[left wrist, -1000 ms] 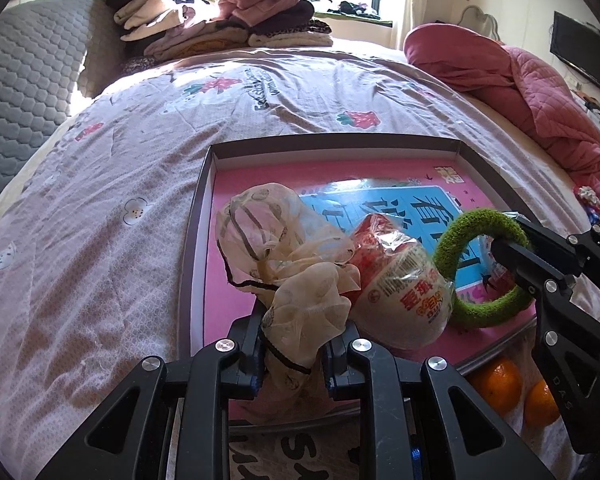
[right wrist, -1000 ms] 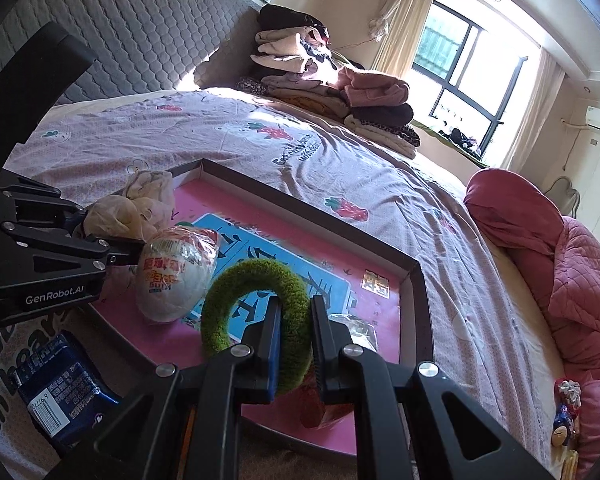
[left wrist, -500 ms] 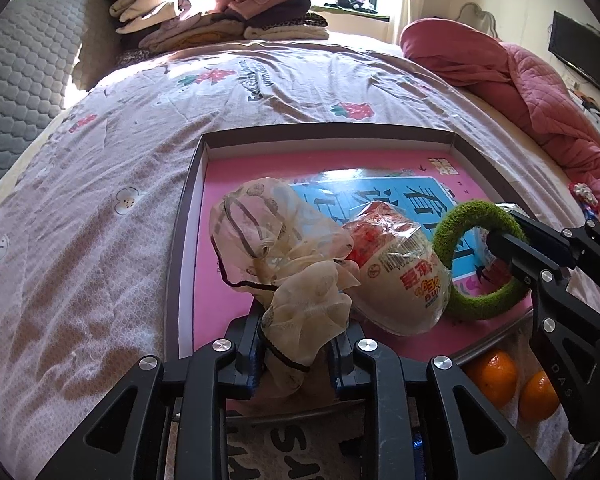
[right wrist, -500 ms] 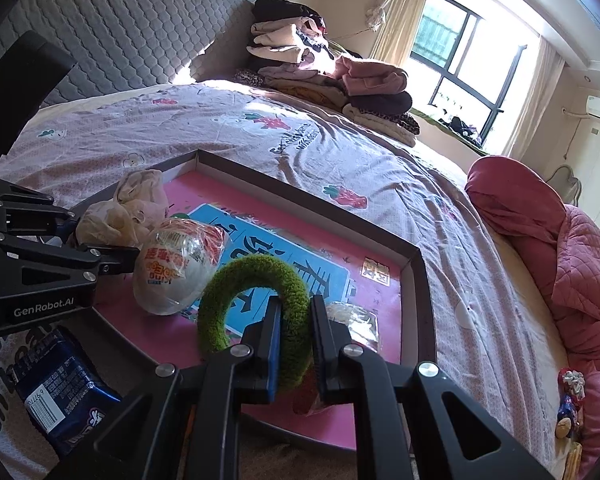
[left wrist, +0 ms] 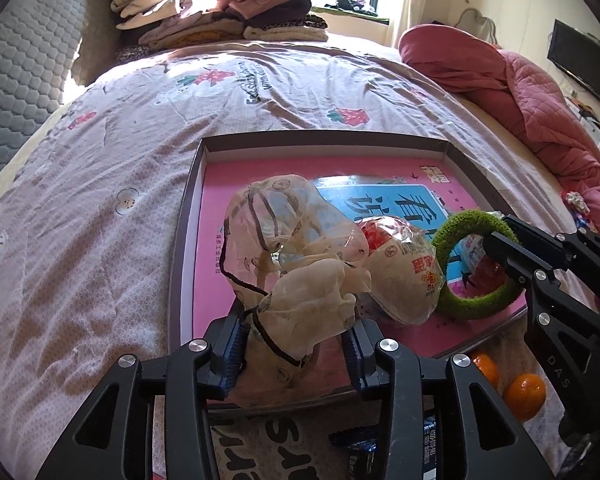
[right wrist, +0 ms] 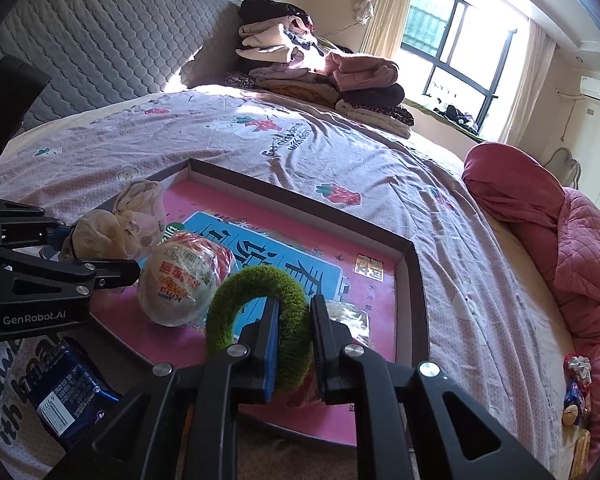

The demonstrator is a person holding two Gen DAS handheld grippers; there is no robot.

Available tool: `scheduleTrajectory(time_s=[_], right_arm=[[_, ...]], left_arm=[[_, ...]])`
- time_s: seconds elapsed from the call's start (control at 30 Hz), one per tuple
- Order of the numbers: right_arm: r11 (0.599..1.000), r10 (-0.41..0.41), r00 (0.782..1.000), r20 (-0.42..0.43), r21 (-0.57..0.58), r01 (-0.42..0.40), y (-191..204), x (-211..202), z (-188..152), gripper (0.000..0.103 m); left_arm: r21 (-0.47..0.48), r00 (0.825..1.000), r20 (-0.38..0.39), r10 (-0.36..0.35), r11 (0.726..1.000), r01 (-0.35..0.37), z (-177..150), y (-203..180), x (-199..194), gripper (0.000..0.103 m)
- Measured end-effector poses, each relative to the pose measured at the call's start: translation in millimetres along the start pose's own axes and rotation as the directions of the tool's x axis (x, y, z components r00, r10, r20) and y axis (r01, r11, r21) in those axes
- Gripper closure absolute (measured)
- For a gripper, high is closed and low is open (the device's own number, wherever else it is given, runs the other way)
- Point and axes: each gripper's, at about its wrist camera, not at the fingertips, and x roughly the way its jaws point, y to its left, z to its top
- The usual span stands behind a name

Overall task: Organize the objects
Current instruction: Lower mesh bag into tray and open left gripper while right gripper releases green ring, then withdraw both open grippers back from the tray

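**Two claws at pink tray on bed**

Left claw (left wrist: 296, 344) jaws opening, sheer beige scrunchie (left wrist: 300, 264) with dark trim sits between them, crumpled and puffy, at near left corner of tray (left wrist: 188, 216); pads look clear of the fabric on both sides. Right claw (right wrist: 294, 336) closed on green fuzzy ring (right wrist: 252, 300), pinching its near right arc; ring stands upright on tray floor near the front edge. Between scrunchie and ring lies a wrapped egg-shaped snack (left wrist: 404, 276), cream with red top and clear crinkly wrap, touching the scrunchie. Tray is shallow, dark rim, pink floor with blue printed panel, resting on floral bed sheet (left wrist: 100, 184). Blue packet (right wrist: 68, 388) and two oranges (left wrist: 524, 396) lie outside tray's front edge
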Motion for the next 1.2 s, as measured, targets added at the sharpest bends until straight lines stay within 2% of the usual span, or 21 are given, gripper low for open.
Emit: scheduleTrajectory(time_s=[0.2, 0.33, 0.47, 0.9, 1.2], right_arm=[[1.0, -0.006, 1.0, 0.006, 0.028, 0.006, -8, -4, 2, 0.078], [0.999, -0.008, 1.0, 0.012, 0.043, 0.008, -12, -7, 3, 0.077], [0.998, -0.009, 1.0, 0.016, 0.054, 0.008, -15, -9, 3, 0.077], [0.998, -0.007, 1.0, 0.023, 0.065, 0.006, -16, -12, 4, 0.077], [0.996, 0.003, 0.999, 0.04, 0.092, -0.006, -23, -20, 8, 0.077]], left_arm=[[-0.018, 0.999, 0.004, -0.032, 0.999, 0.032, 3, 2, -4, 0.05], [-0.017, 0.999, 0.01, -0.03, 0.999, 0.031, 3, 2, -6, 0.045], [-0.014, 0.999, 0.011, -0.04, 0.999, 0.04, 3, 2, -7, 0.034], [-0.018, 0.999, 0.029, -0.026, 0.999, 0.027, 5, 4, -10, 0.032], [-0.052, 0.998, 0.062, -0.023, 0.998, 0.026, 9, 7, -27, 0.027]])
